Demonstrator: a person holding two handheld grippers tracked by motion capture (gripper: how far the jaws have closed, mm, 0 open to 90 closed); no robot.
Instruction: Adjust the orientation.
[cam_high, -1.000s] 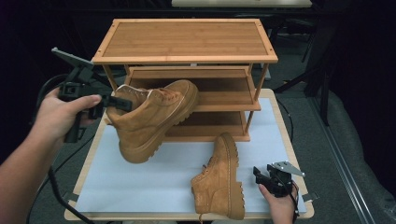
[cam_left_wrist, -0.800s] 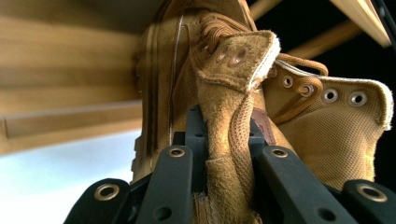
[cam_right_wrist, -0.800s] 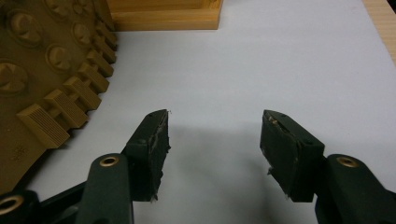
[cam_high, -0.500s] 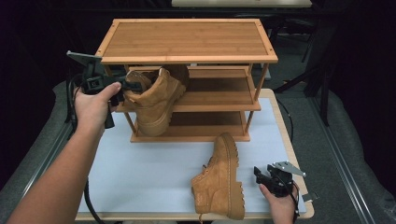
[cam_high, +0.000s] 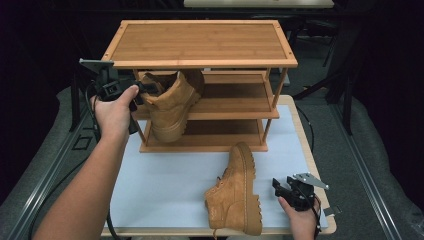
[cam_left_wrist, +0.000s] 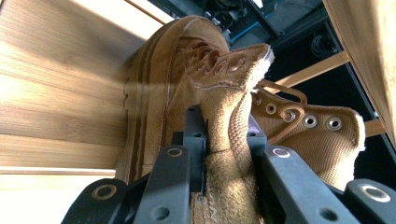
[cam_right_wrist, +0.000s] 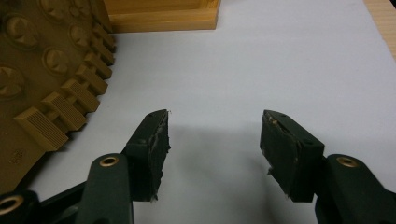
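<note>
Now the boot (cam_high: 172, 102), clamped at its collar by the left gripper (cam_high: 142, 90), has been pushed farther into the rack's (cam_high: 200, 47) middle shelf; right gripper (cam_high: 286, 187) unchanged, jaws spread, empty.

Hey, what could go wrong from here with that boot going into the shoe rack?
The left gripper pinches only the soft collar of the held boot, so it could slip or swing. Its heel hangs below the middle shelf and might catch the edge. The second boot lies on its side near the open right gripper, easily nudged.
</note>
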